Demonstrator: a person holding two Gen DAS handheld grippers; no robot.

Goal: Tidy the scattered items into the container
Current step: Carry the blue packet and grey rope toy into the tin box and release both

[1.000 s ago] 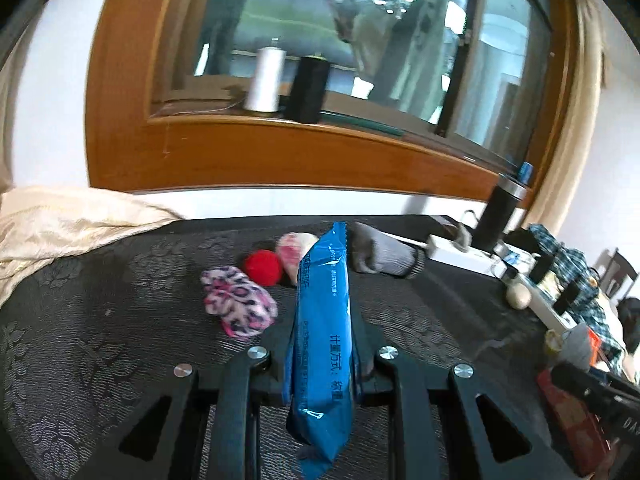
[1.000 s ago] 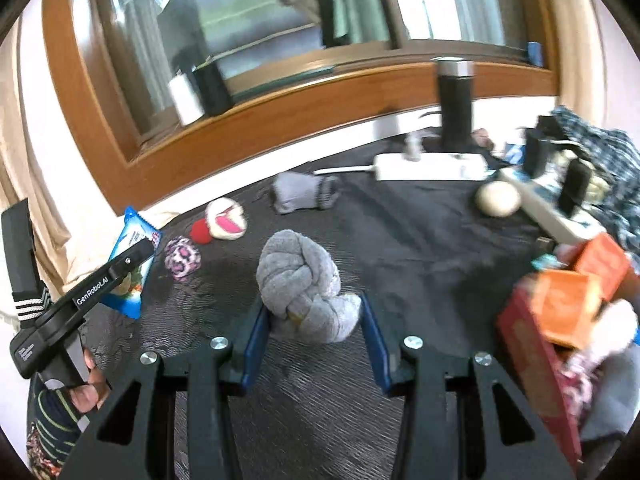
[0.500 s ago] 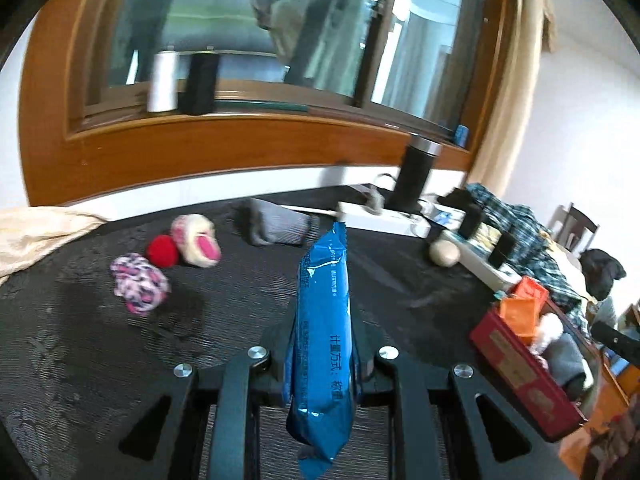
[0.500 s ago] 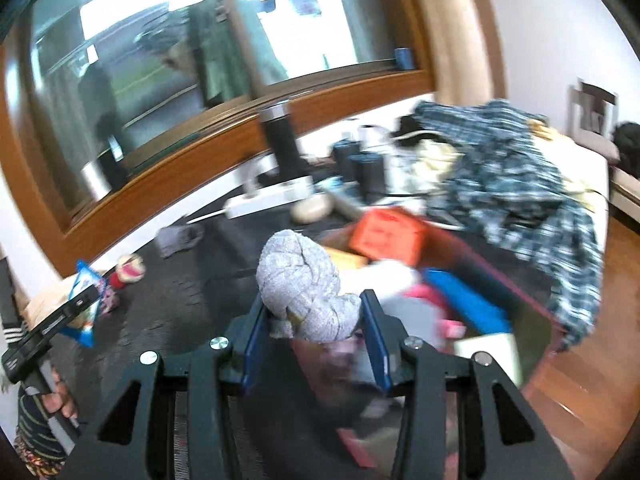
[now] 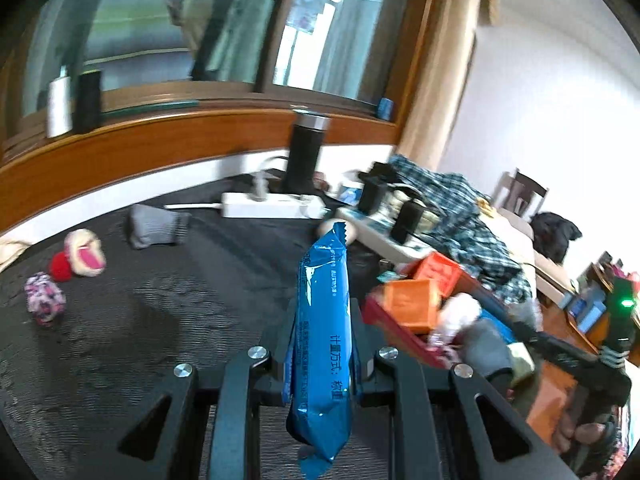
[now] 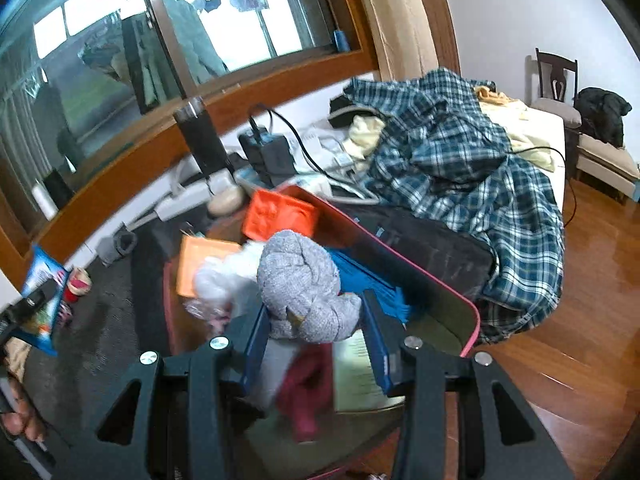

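My left gripper (image 5: 321, 322) is shut on a blue snack packet (image 5: 322, 320) that stands upright between its fingers, above the dark tablecloth and just left of the red container (image 5: 394, 326). My right gripper (image 6: 316, 320) is shut on a grey knotted sock ball (image 6: 304, 280), hanging over the red container (image 6: 472, 316). The container holds orange boxes (image 6: 278, 216), a white fluffy item (image 6: 224, 276), something blue and a magenta cloth (image 6: 308, 388). A grey sock (image 5: 154, 226), a cream and pink plush (image 5: 86, 254), a red ball (image 5: 60, 268) and a pink patterned sock ball (image 5: 44, 298) lie scattered on the table.
A white power strip (image 5: 272, 205) and a black tumbler (image 5: 304, 156) stand at the table's back. A plaid shirt (image 6: 460, 160) is heaped right of the container. Wooden floor (image 6: 580, 320) lies past the table's right edge.
Both views have swung to the right. The right gripper carried the grey sock ball from over the tablecloth to above the red container. The left gripper brought the blue packet closer to it.
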